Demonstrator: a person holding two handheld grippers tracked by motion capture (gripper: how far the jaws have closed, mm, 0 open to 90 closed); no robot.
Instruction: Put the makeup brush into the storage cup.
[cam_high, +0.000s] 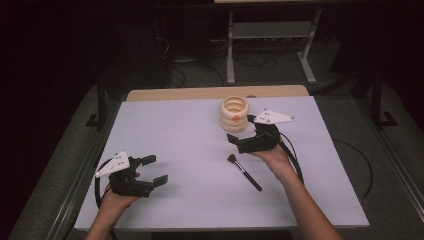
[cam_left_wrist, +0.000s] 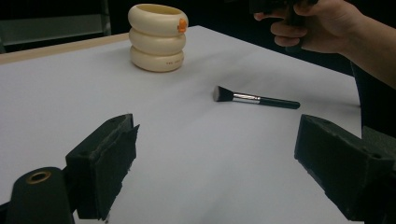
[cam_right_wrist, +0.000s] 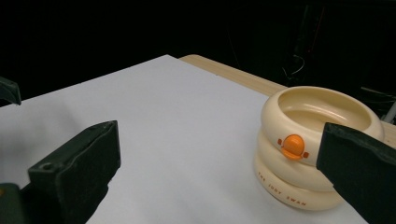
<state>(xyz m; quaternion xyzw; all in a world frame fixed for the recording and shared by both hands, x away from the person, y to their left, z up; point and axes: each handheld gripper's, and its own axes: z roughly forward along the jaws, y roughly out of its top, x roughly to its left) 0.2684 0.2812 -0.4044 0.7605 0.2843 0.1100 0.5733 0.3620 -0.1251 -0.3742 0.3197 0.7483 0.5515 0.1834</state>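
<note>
Wide bare tabletop across the frame's left and centre; the brush lies mid-right, the ringed cream holder blocks upper centre.

Looks like a lab or test room, not a home. White-topped bench with a bare wood edge at the far side, set on a dark metal frame, standing on grey carpet. Loose black cables snaking over the floor behind it, next to the grey steel legs of another desk. Dark, unlit surroundings with only the bench top lit. Handheld black tool with a grey tracking plate and trailing cable, and a second tool just like it: very much recording-rig stuff.
</note>
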